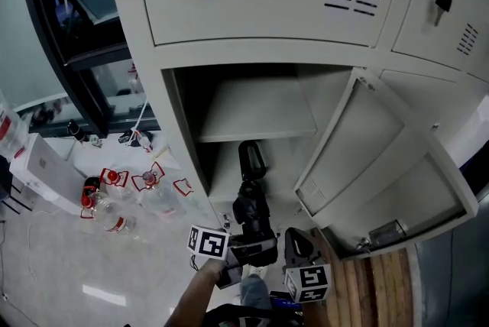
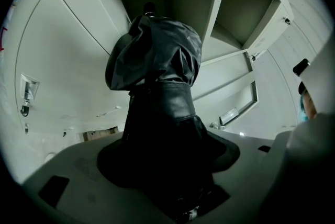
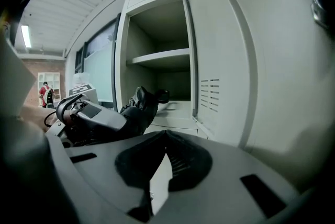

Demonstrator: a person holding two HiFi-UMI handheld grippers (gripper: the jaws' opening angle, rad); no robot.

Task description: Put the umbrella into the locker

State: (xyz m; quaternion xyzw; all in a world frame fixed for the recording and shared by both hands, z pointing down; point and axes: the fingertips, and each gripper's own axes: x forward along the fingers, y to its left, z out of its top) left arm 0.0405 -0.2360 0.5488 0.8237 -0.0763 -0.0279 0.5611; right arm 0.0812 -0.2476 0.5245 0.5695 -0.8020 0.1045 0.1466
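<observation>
Head view: the open locker [image 1: 180, 136] fills the upper frame, its door [image 1: 367, 157] swung out toward 4 o'clock. One inner shelf [image 1: 260, 113] splits the compartment.

The folded black umbrella [image 1: 250, 192] points toward 12 o'clock, its far end past the locker's threshold, below the shelf. That end merges with the dark interior, so whether it touches the locker floor cannot be told.

The left tool [image 1: 248, 232] is clenched on the umbrella [image 2: 157, 60]. In the left gripper view the fabric covers both pads of this tool [image 2: 168, 178] and hides the handle end.

The right tool [image 1: 299, 243] sits at 3 o'clock of the left one. In the right gripper view its [image 3: 164, 135] jaw tips meet with nothing between them, and the umbrella [image 3: 137, 109] lies at 10 o'clock of them.

The person's forearm [image 1: 197, 295] is cut off by the lower edge. Bottles [image 1: 114, 220] lie on the floor at 9 o'clock, too small to detail.
</observation>
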